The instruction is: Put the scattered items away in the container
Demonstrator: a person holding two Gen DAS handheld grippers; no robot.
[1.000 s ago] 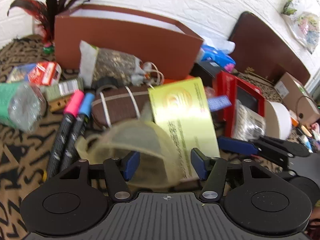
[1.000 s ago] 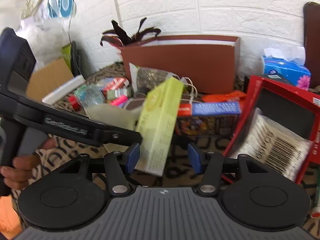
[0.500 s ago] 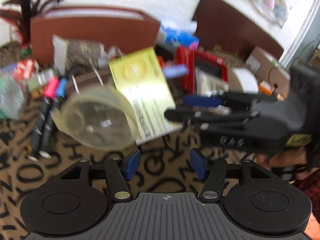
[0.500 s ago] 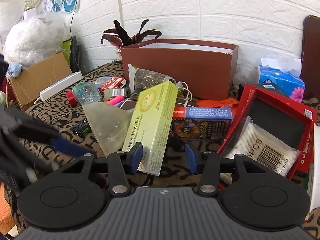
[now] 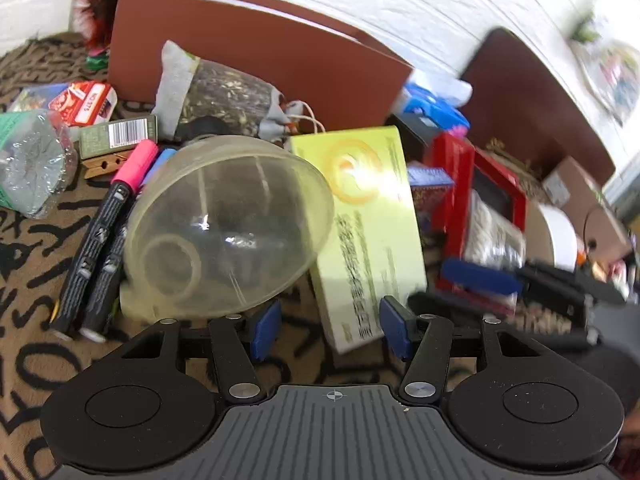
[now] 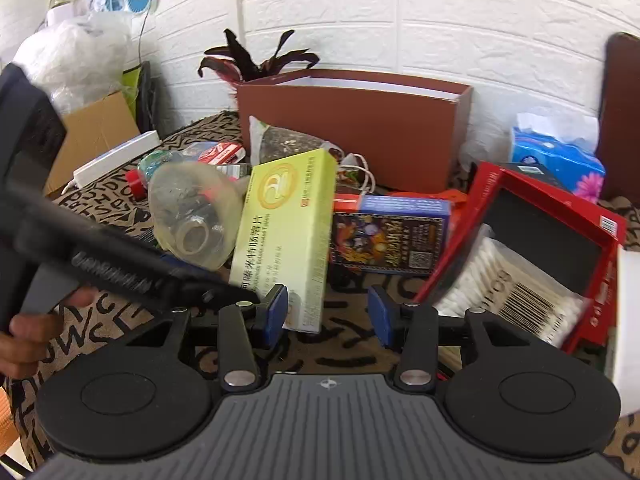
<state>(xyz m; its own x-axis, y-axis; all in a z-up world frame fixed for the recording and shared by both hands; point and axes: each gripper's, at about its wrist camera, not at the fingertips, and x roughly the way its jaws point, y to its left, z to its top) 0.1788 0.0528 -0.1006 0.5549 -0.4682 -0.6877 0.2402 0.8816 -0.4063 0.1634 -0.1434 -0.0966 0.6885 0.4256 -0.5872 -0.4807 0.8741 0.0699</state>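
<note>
Left gripper released, jaws apart beside one translucent bowl tipped against one yellow-green box. Right gripper has just been closing, box corner between unpressed pads. Two markers half hidden; brown container behind the clutter.

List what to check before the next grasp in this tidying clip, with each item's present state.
1. Left gripper free: ok, jaws open, gripping nothing.
2. Right gripper free: ok. Its jaws have just been closing, with the green box corner between them but not pressed.
3. Brown container open on top: ok.
4. Room inside the container: cannot tell, interior hidden.
5. Clear bowl free to lift: not ok, it appears to lean on the box and the markers.
</note>
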